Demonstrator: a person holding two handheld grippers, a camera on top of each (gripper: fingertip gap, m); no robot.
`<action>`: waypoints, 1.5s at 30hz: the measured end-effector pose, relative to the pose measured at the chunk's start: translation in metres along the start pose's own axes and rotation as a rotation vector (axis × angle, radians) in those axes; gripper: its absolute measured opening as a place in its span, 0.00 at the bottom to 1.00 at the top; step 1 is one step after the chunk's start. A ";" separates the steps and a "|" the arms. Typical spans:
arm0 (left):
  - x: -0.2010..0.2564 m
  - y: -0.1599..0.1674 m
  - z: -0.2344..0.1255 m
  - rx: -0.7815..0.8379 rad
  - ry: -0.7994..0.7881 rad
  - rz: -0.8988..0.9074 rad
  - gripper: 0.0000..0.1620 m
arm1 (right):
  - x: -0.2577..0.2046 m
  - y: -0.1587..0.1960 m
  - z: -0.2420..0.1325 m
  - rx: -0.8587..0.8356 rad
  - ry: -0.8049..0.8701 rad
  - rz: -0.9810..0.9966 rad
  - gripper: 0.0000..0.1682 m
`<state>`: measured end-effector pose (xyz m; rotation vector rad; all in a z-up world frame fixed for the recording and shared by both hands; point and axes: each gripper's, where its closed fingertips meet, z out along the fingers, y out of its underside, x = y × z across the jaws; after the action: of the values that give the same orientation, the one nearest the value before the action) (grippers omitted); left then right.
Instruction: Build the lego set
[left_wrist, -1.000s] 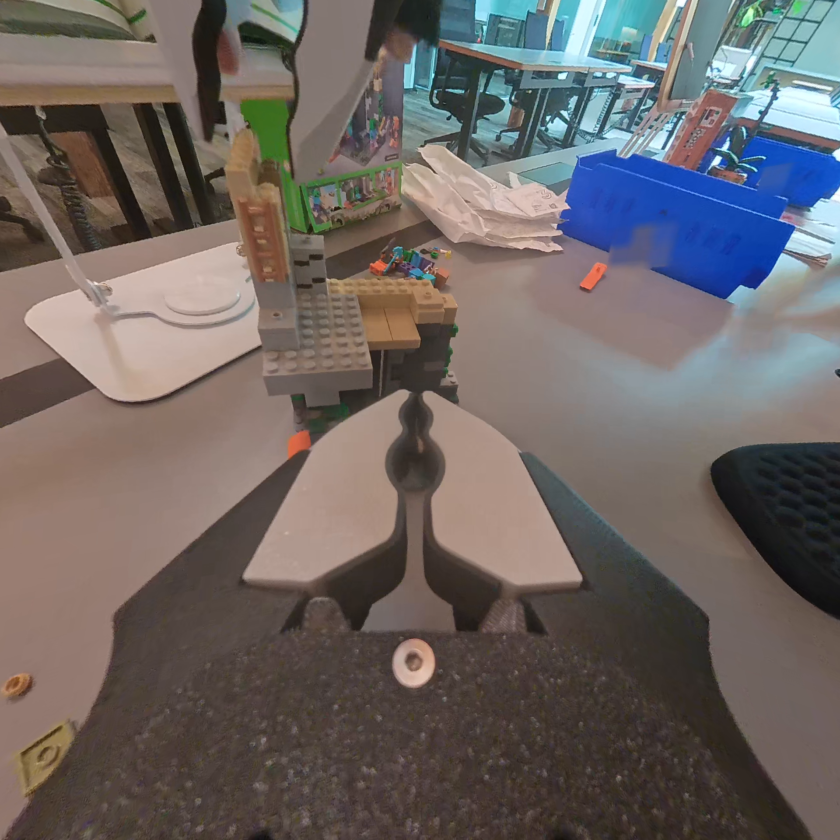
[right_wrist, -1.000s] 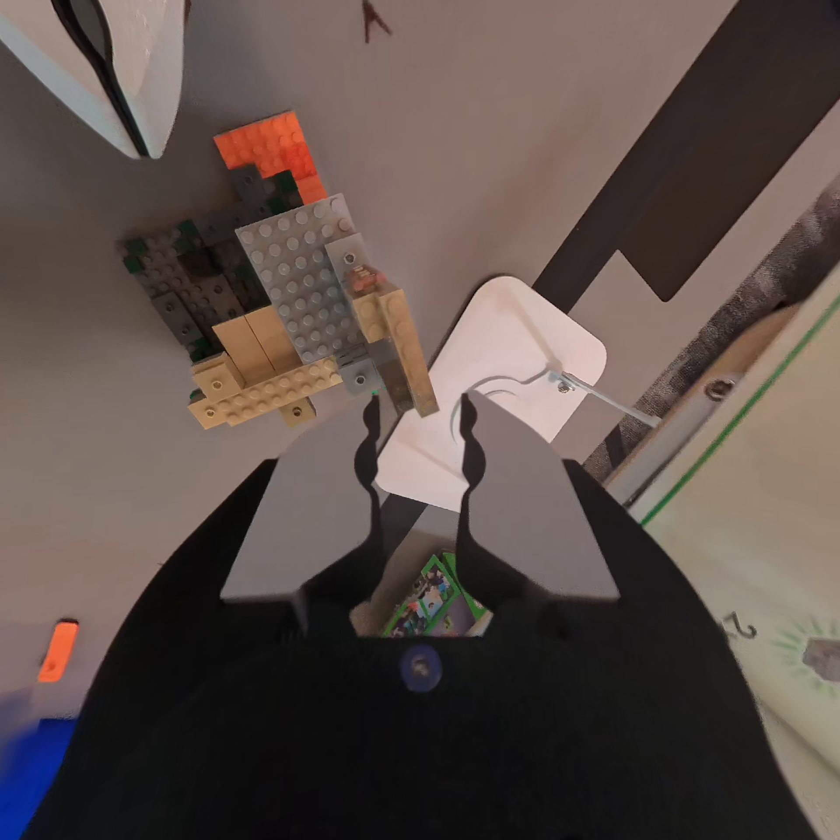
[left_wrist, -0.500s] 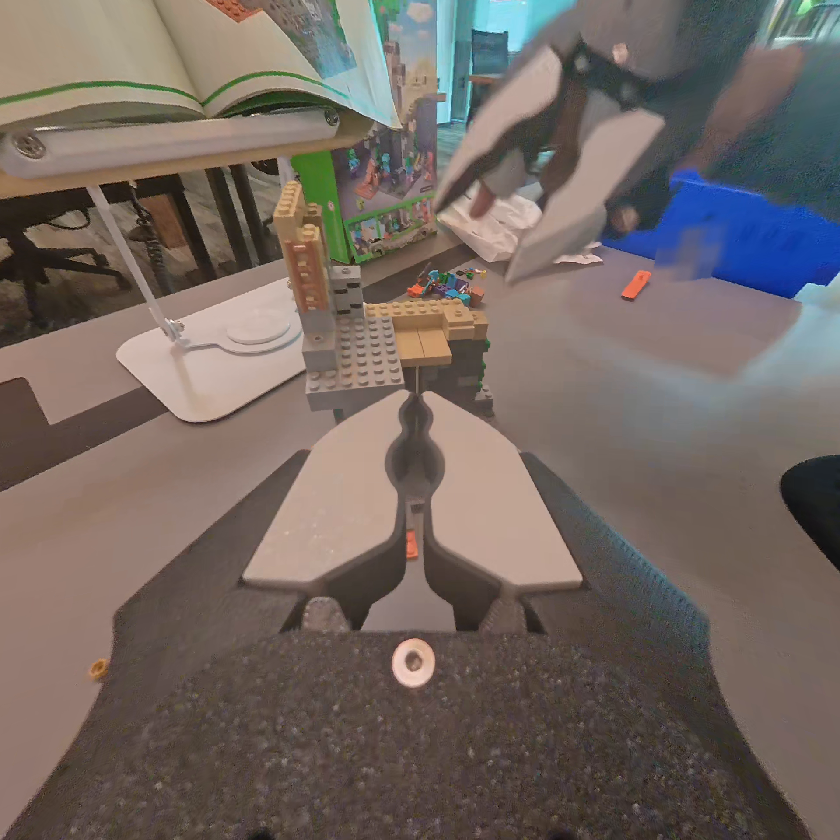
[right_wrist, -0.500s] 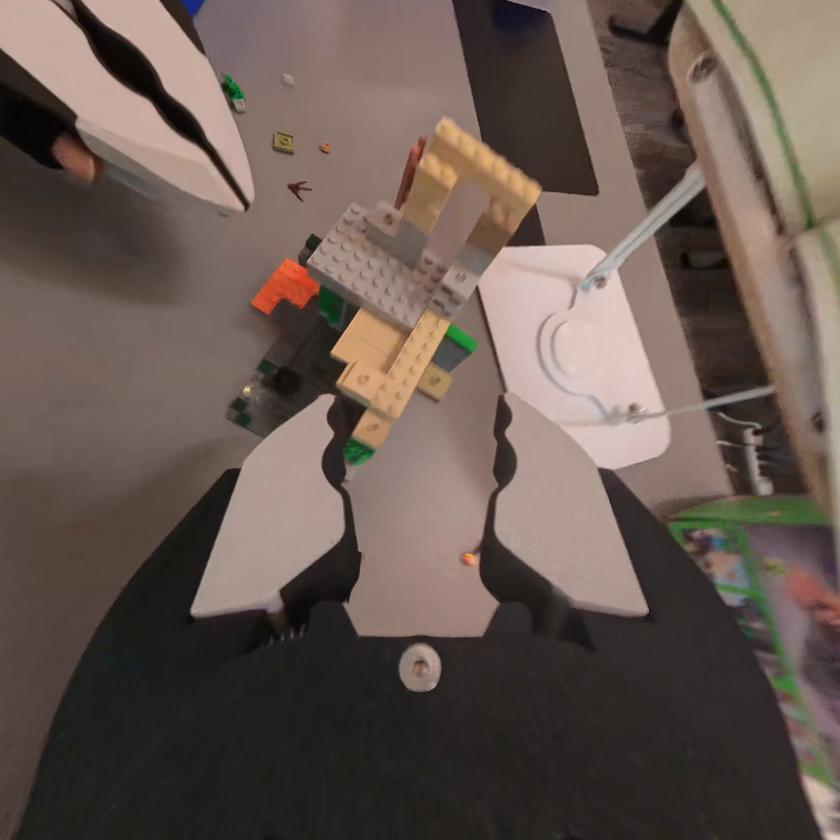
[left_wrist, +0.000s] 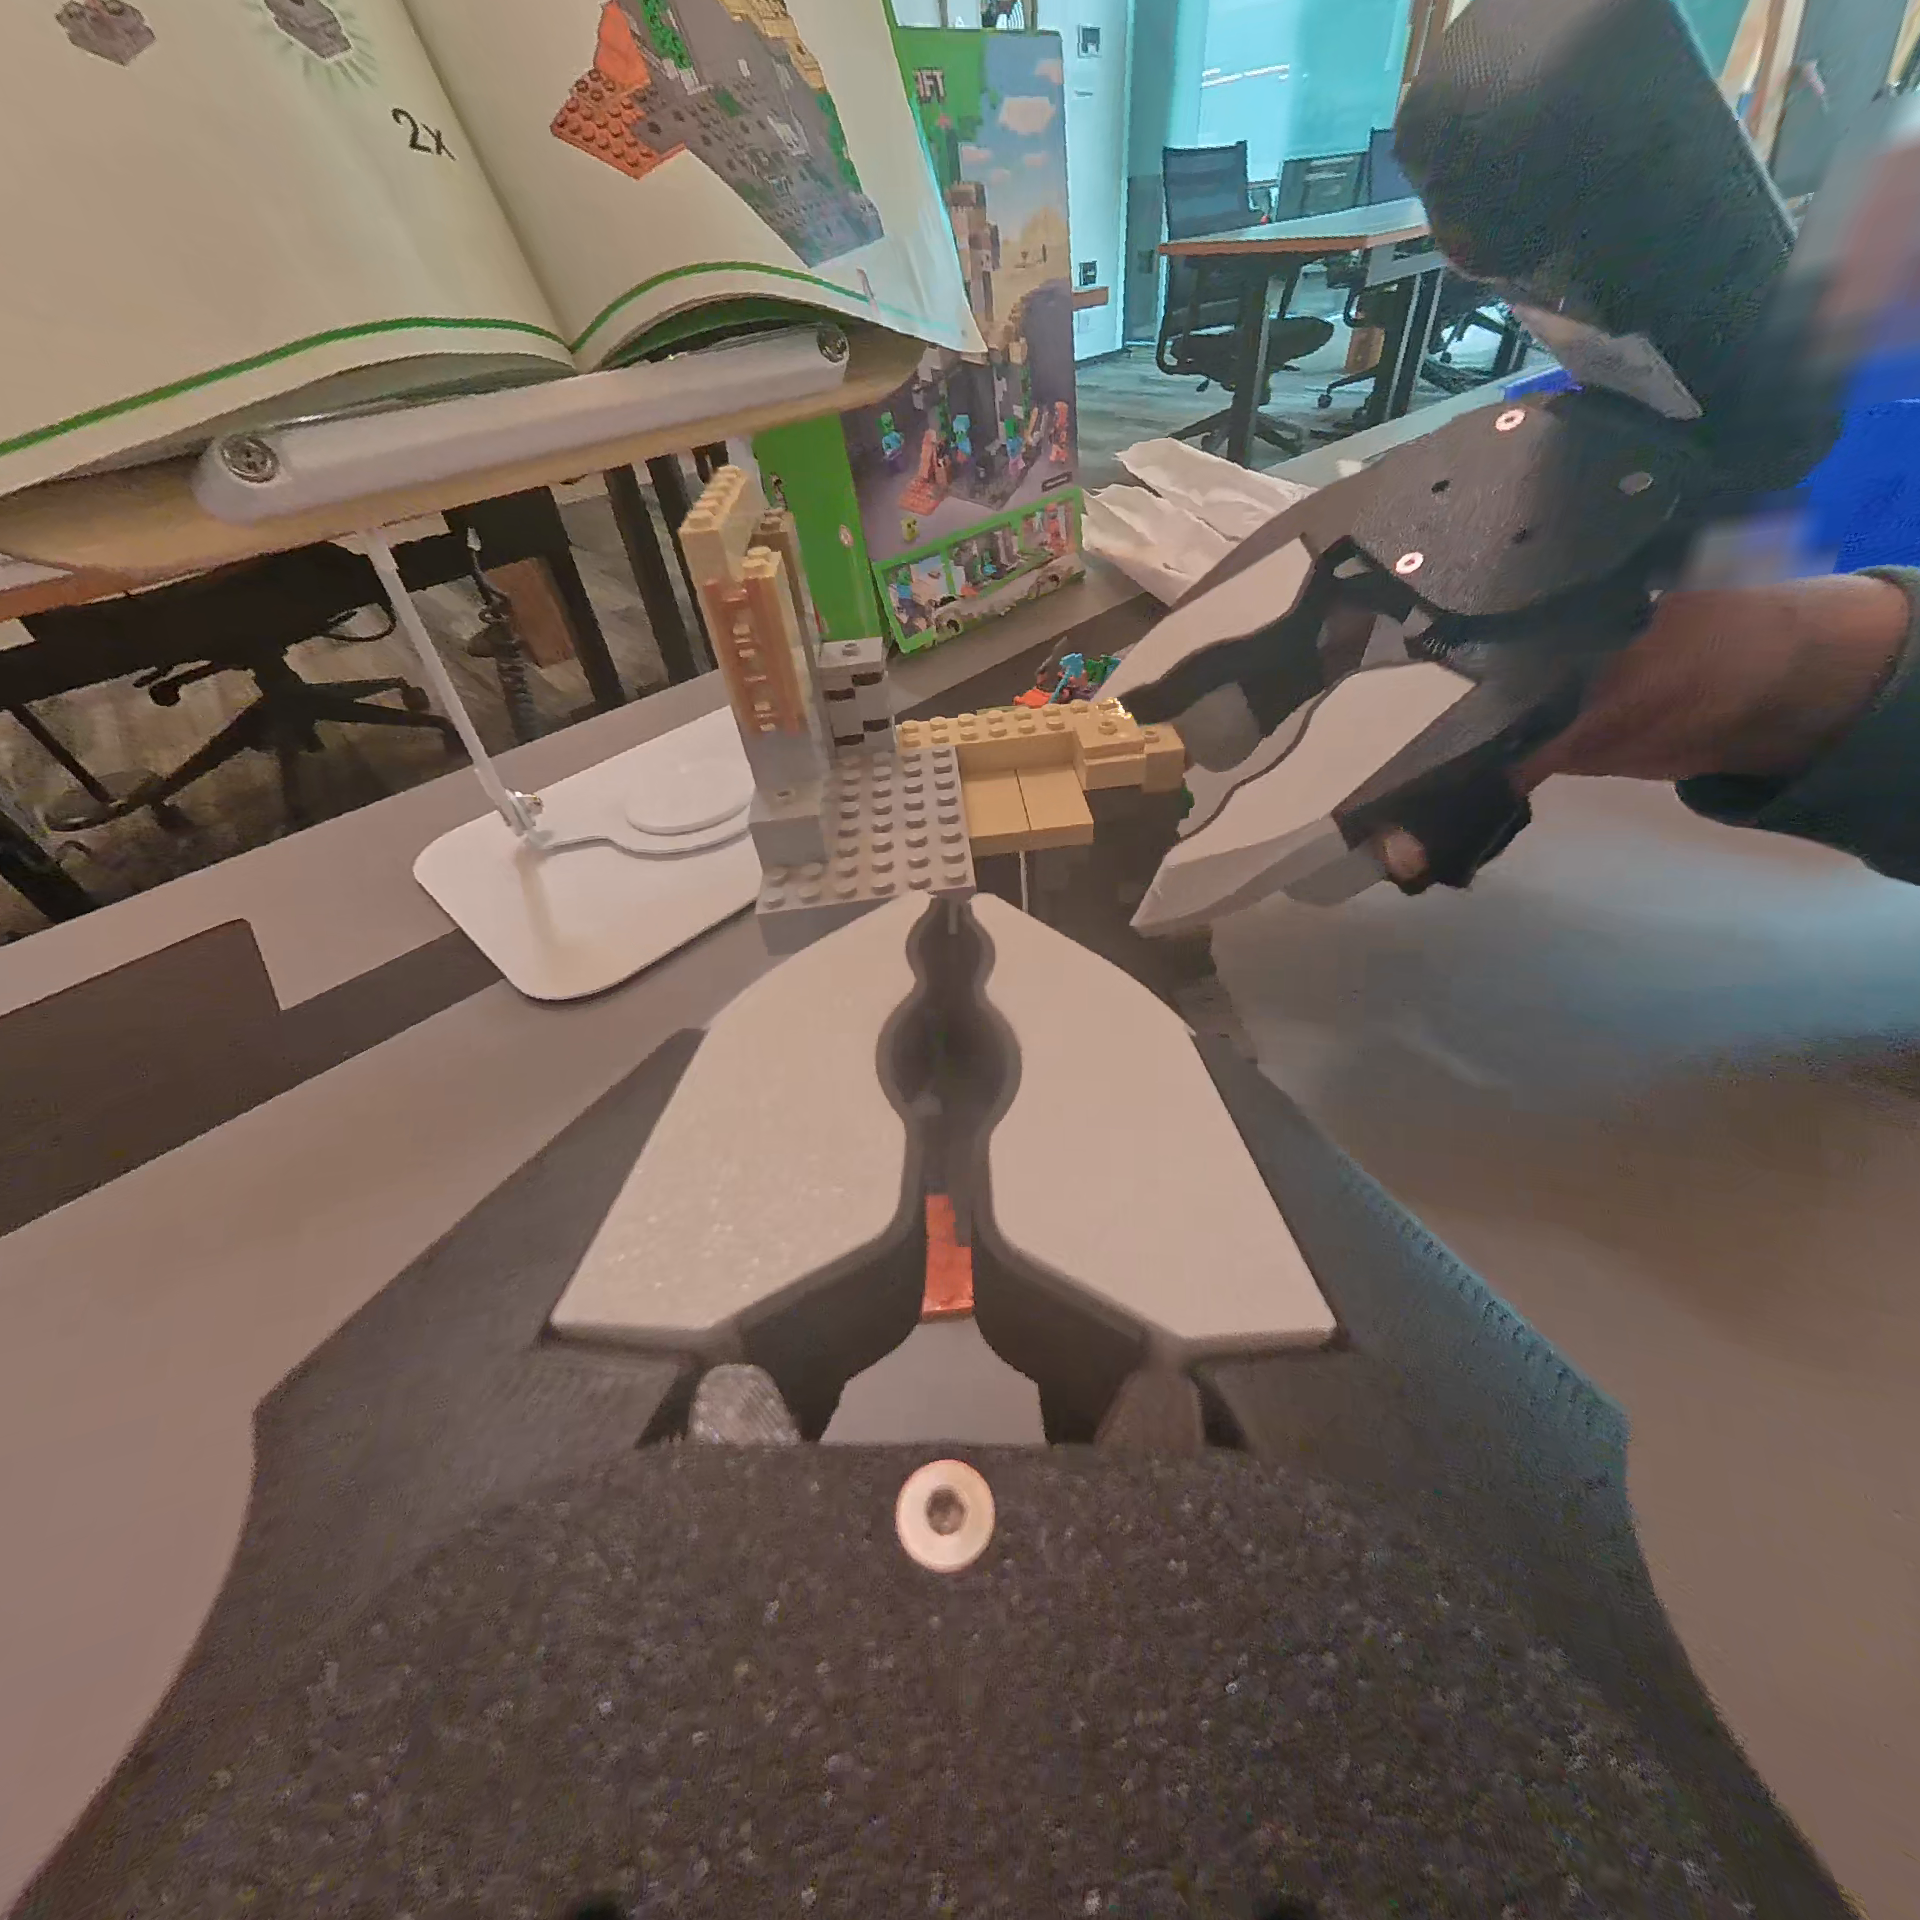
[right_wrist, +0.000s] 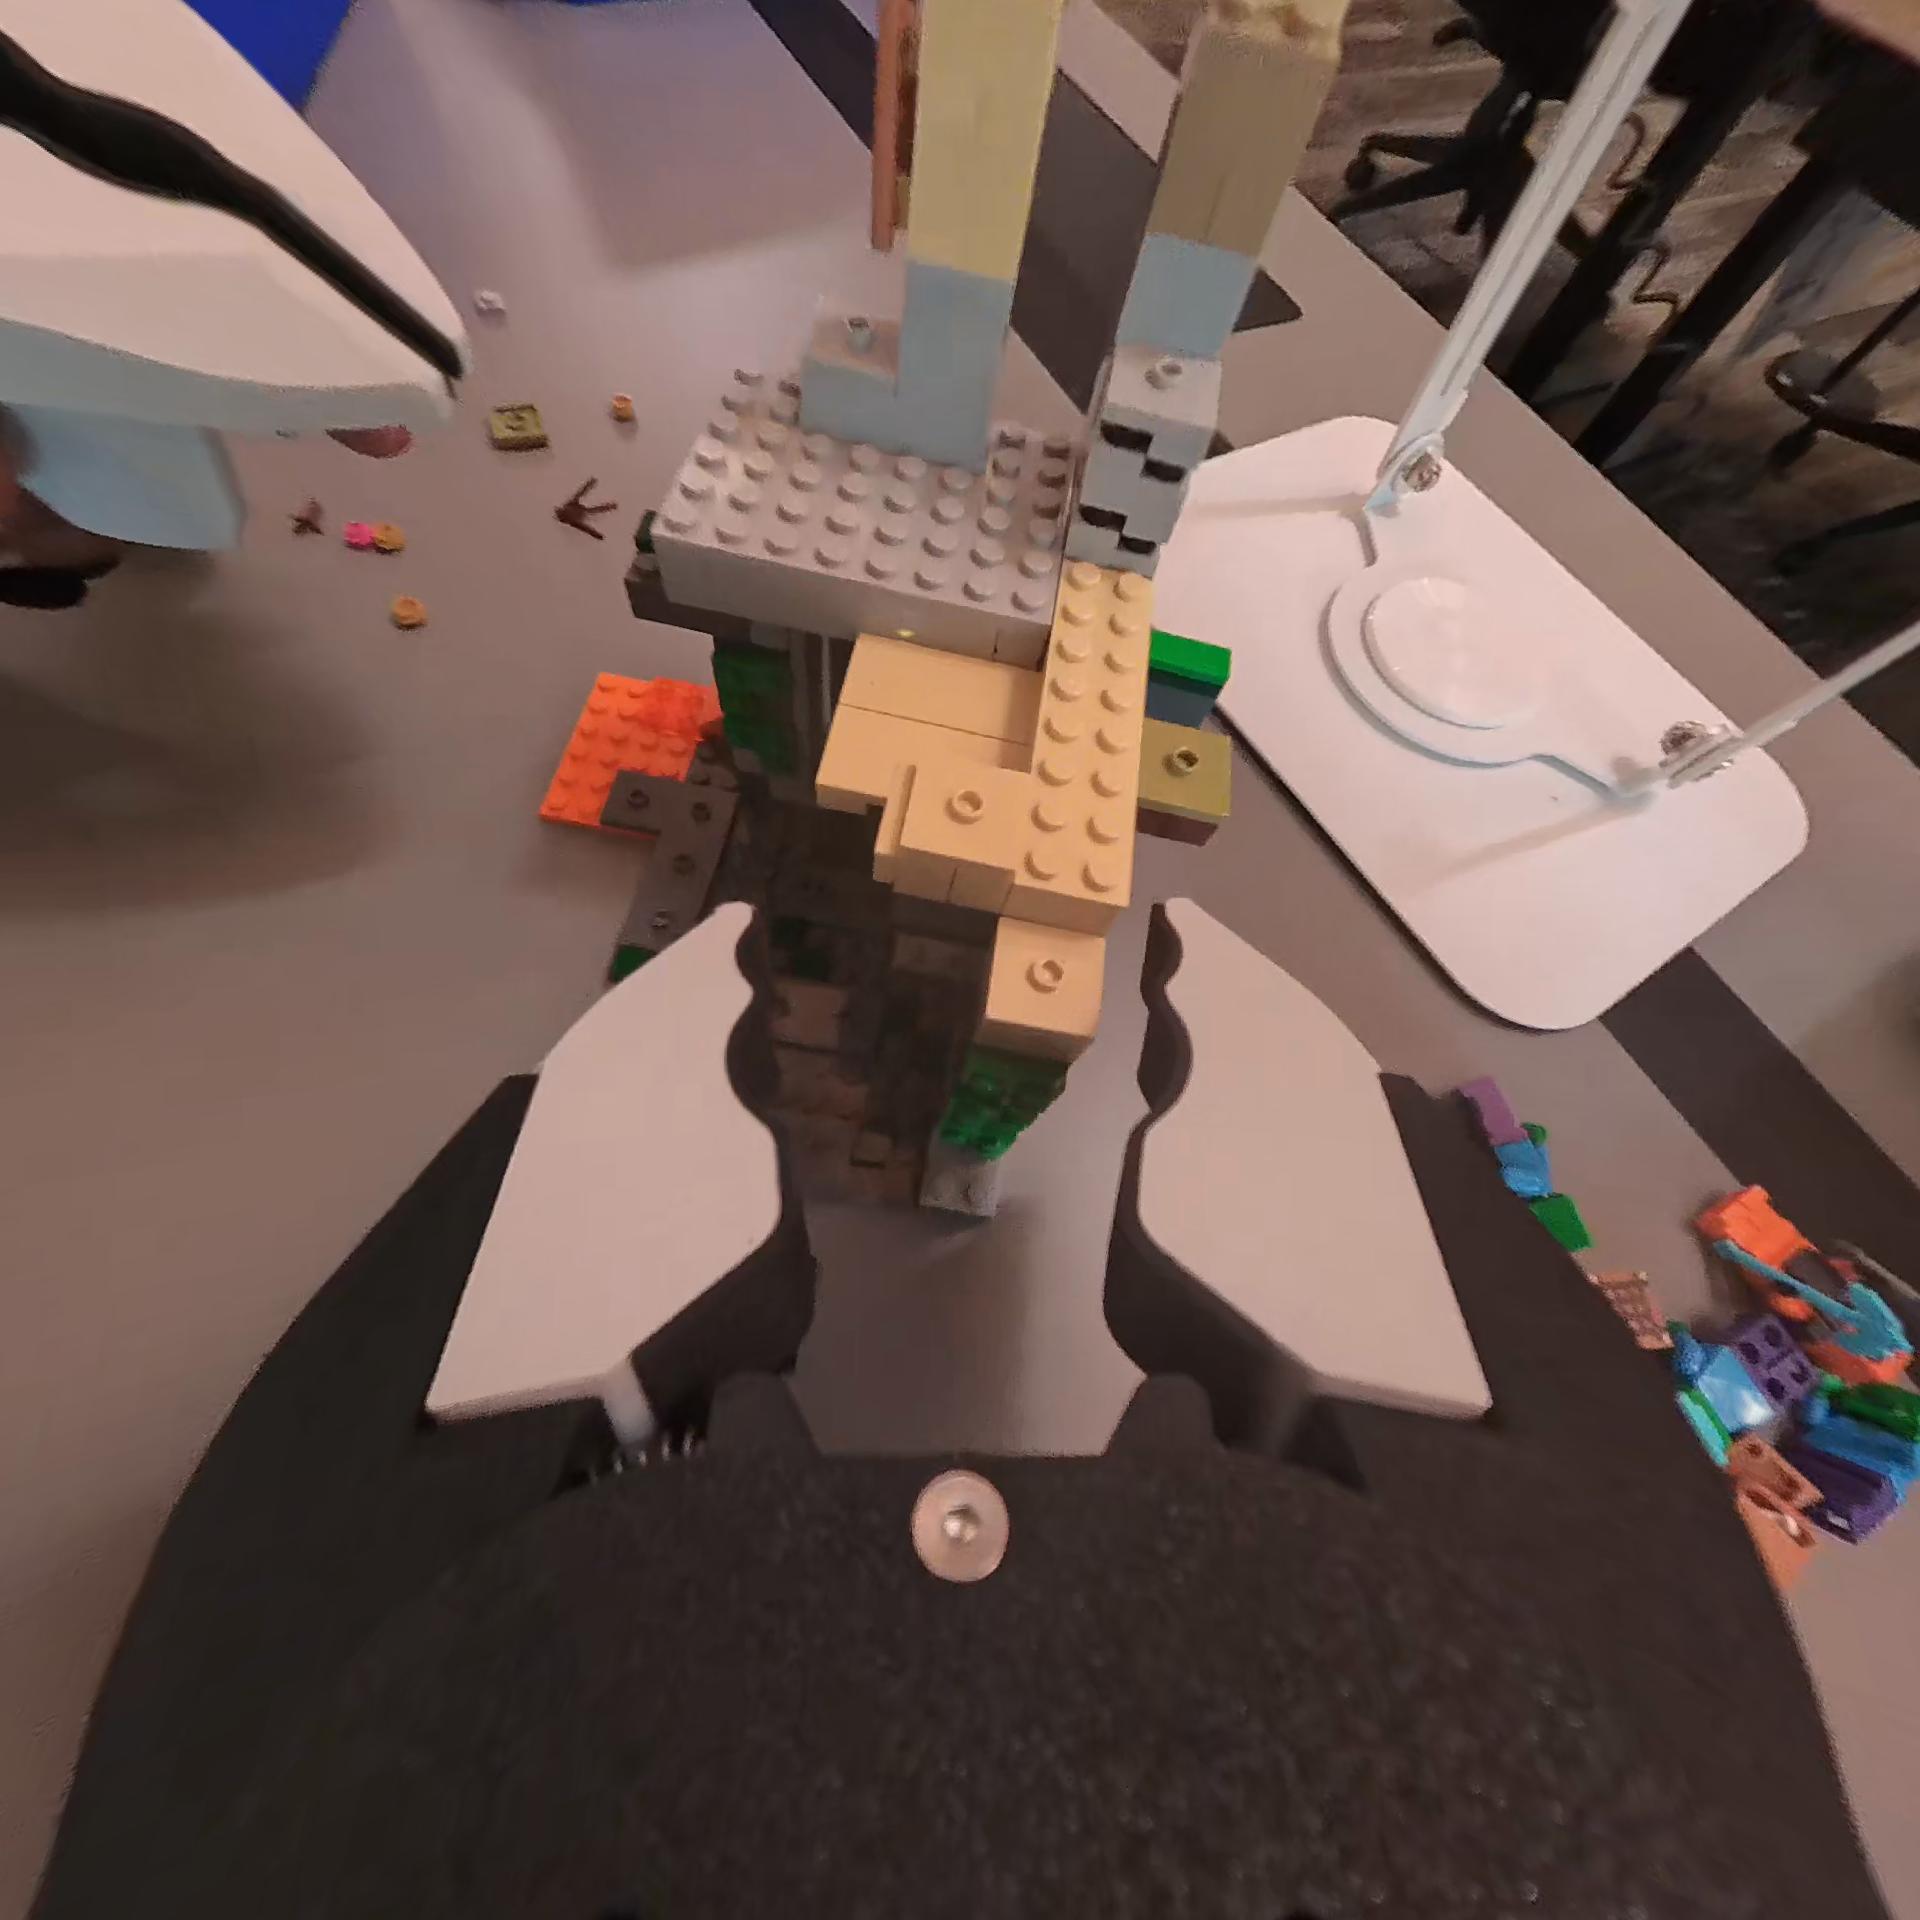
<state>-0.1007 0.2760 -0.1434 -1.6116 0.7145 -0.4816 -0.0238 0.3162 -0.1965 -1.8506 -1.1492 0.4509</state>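
The lego model (left_wrist: 883, 821) stands on the grey table, with a grey studded plate, a tan platform, a tan tower with a ladder, and a dark base with an orange plate. My left gripper (left_wrist: 950, 914) is shut, its tips just in front of the grey plate's edge. My right gripper (right_wrist: 953, 914) is open and straddles the tan and dark end of the model (right_wrist: 966, 790); its right finger stands clear of the bricks. In the left wrist view the right gripper (left_wrist: 1127, 805) comes in from the right. The left gripper's tip (right_wrist: 442, 358) shows at upper left.
An open instruction booklet (left_wrist: 416, 208) rests on a stand with a white base (right_wrist: 1507, 727) behind the model. The lego box (left_wrist: 966, 416) stands farther back. A pile of coloured pieces (right_wrist: 1787, 1382) lies to the right of my right gripper. Small loose pieces (right_wrist: 514, 426) lie to the left.
My right gripper has come down from above the model to its tan end and opened wider around it. My left gripper stays shut and has moved closer to the model.
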 end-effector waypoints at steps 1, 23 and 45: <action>0.000 0.001 0.000 -0.002 -0.002 0.004 0.01 | 0.002 0.002 0.002 -0.006 0.021 -0.008 0.37; -0.016 0.002 -0.006 0.021 -0.060 0.010 0.02 | -0.004 -0.034 -0.048 0.237 -0.008 -0.025 0.26; -0.014 0.011 0.000 -0.016 -0.066 0.039 0.02 | 0.222 -0.057 -0.052 -0.040 0.605 -0.928 0.14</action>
<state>-0.1128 0.2851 -0.1527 -1.6186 0.7004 -0.3940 0.0937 0.4900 -0.0897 -1.1490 -1.4029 -0.6171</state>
